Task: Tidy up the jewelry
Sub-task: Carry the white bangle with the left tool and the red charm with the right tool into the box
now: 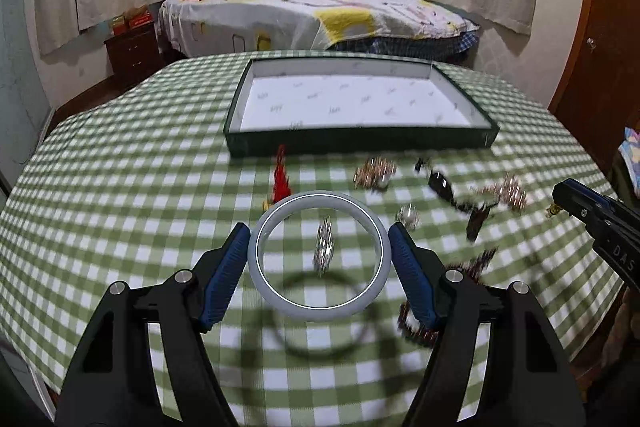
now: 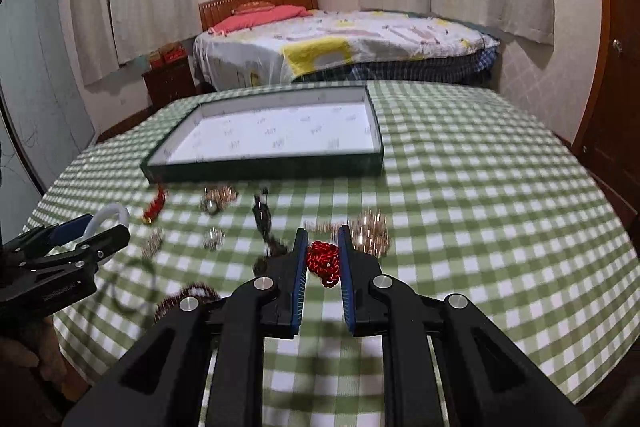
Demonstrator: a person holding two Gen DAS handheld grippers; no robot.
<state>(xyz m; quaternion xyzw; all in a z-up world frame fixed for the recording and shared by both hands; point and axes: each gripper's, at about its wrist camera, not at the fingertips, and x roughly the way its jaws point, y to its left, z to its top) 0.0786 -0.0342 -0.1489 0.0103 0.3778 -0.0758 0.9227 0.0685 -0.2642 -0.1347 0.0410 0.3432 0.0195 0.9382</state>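
My left gripper [image 1: 319, 239] is shut on a pale grey bangle [image 1: 264, 227] and holds it above the checked tablecloth; its shadow falls below it. My right gripper [image 2: 323, 241] is shut on a red knotted cord ornament [image 2: 323, 259], lifted off the cloth. A shallow dark green tray [image 1: 360, 141] with a white lining sits behind the jewelry, also in the right wrist view [image 2: 264, 169]. Loose pieces lie between me and the tray: a red tassel [image 1: 281, 179], gold chain clusters [image 1: 374, 173], a silver ring piece [image 1: 324, 247] and dark pieces [image 1: 442, 185].
The round table has a green and white checked cloth [image 2: 480, 207]. A bed [image 1: 312, 15] stands behind the table, a dark nightstand [image 1: 132, 51] to its left, a wooden door [image 2: 616, 87] at the right. The right gripper shows at the right edge of the left wrist view [image 1: 560, 193].
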